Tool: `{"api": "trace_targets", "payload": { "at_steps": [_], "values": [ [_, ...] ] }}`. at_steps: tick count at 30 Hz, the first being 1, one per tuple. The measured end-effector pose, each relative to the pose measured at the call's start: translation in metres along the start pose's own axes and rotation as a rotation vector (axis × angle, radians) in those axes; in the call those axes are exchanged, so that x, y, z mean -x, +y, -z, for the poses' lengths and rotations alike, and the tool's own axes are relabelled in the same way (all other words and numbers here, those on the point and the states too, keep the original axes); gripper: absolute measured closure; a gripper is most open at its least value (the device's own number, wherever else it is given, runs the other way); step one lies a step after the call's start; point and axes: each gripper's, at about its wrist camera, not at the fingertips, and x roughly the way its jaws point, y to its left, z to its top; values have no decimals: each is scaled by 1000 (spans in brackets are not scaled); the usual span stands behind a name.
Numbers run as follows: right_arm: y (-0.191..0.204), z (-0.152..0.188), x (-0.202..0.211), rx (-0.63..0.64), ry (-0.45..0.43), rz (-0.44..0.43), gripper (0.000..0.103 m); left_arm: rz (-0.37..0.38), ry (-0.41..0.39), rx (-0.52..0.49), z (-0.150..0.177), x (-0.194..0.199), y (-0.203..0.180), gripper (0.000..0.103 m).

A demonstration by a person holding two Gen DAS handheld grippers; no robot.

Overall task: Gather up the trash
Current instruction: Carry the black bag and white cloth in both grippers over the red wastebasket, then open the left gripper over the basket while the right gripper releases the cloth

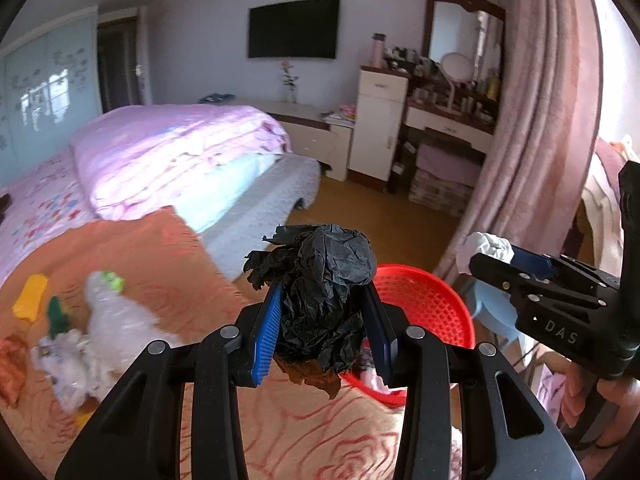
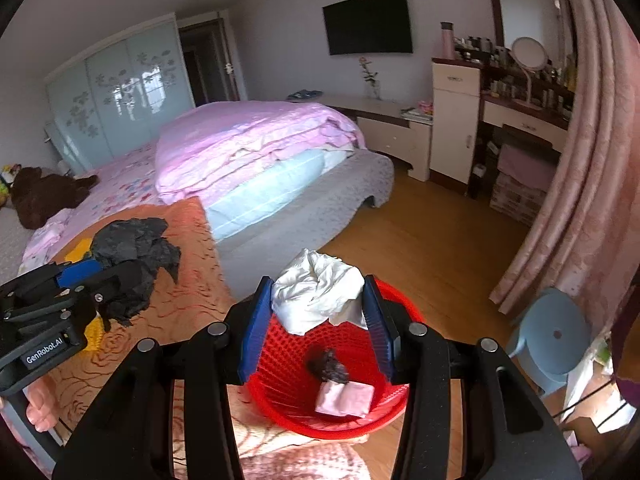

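Left gripper [image 1: 326, 316] is clamped partway closed on a crumpled black paper wad [image 1: 320, 284], which bulges up past the blue pads with its long axis roughly along the fingers, over the orange blanket [image 1: 168, 272] beside the red basket [image 1: 424, 296]. Right gripper [image 2: 320, 312] is likewise clamped on a crumpled white paper wad [image 2: 316, 292], lumpy with no clear long axis, held above the red basket's rim.

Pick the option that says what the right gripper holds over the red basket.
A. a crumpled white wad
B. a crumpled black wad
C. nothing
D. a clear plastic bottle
A: in the right wrist view the right gripper is clamped on a crumpled white wad above the red basket, while the black wad sits in the left gripper.
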Motion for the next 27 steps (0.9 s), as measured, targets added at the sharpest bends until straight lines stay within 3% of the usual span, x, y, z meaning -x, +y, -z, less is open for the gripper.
{"api": "trace_targets", "payload": {
  "at_steps": [11, 23, 27],
  "values": [
    [-31, 17, -30, -101, 87, 33, 59, 74, 122, -43, 9, -58, -26, 65],
    [-53, 31, -62, -170, 194, 40, 58, 131, 221, -62, 26, -95, -35, 62],
    [-54, 34, -66, -180, 211, 40, 49, 137, 239, -69, 30, -100, -37, 54]
  ]
}}
